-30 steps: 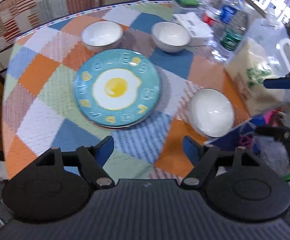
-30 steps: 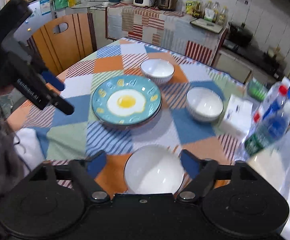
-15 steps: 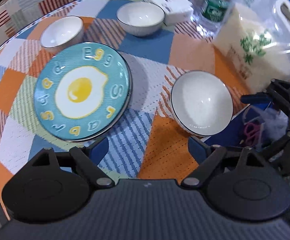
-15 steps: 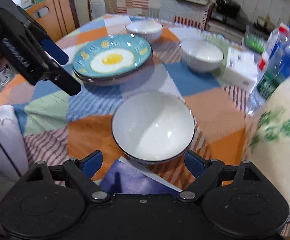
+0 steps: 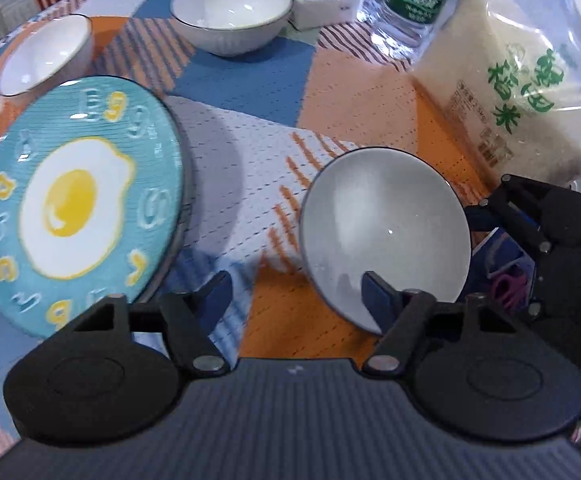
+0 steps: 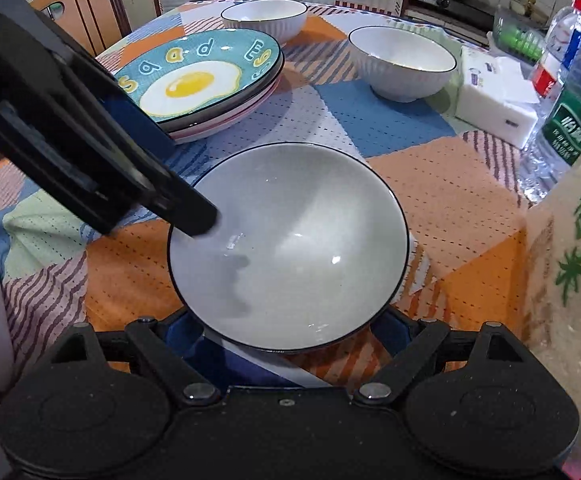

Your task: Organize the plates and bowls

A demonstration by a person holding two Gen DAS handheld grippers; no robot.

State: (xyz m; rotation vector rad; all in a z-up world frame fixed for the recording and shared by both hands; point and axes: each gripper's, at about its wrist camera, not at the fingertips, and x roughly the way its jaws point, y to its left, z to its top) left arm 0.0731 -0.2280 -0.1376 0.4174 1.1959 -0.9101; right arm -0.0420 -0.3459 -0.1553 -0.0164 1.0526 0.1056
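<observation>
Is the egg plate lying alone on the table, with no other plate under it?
No. In the right wrist view the egg plate sits on top of at least one more plate, a pink-rimmed plate.

I have the nearest bowl (image 6: 288,246) right in front of me: white inside, thin dark rim, upright and empty on an orange patch of the chequered cloth. Beyond it to the left I see the teal plate (image 6: 204,76) with a fried egg and yellow letters printed on it, lying flat on top of a stack of other plates. Two more white bowls sit farther back, both upright and empty: one ribbed bowl (image 6: 264,20) just behind the plates, another (image 6: 402,64) to its right, apart from it.
</observation>
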